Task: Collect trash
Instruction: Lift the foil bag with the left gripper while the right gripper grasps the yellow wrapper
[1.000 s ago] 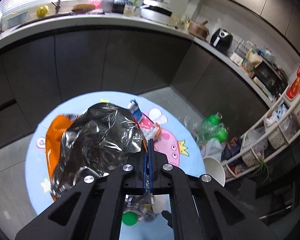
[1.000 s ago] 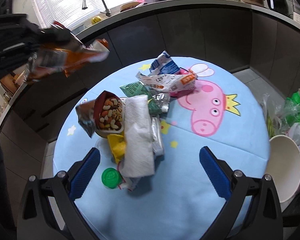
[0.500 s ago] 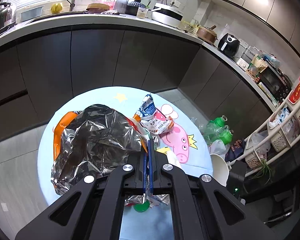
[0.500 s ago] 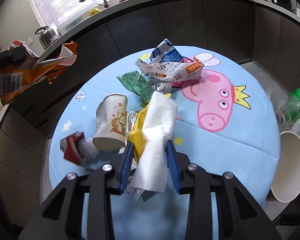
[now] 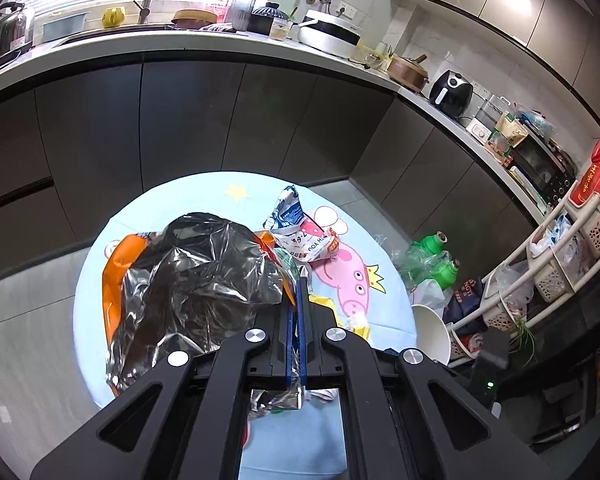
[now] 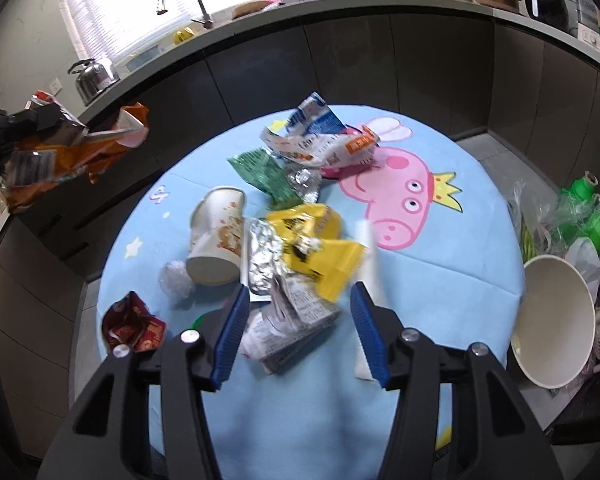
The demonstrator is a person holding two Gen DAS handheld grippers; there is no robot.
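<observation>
My left gripper [image 5: 299, 280] is shut on the edge of an orange snack bag with a silver inside [image 5: 188, 280], held high above the round blue table [image 5: 204, 196]. The bag also shows in the right wrist view [image 6: 60, 152] at far left. My right gripper [image 6: 298, 300] is open above a trash pile: a yellow wrapper [image 6: 316, 236], a foil packet [image 6: 262, 256], a paper cup [image 6: 218, 236], a printed white wrapper [image 6: 292, 320]. A blurred white paper towel [image 6: 370, 264] lies against the right finger [image 6: 368, 332].
More wrappers lie further back: green [image 6: 262, 172], blue-white [image 6: 320, 136], and a red one [image 6: 132, 324] at front left. A white bin [image 6: 556, 316] stands right of the table, with green bottles [image 6: 592, 208] beyond. Dark cabinets and a counter ring the room.
My right gripper was shut on the white paper towel half a second ago; it has opened and the towel has slipped to the right finger. The left gripper rose with the bag.
</observation>
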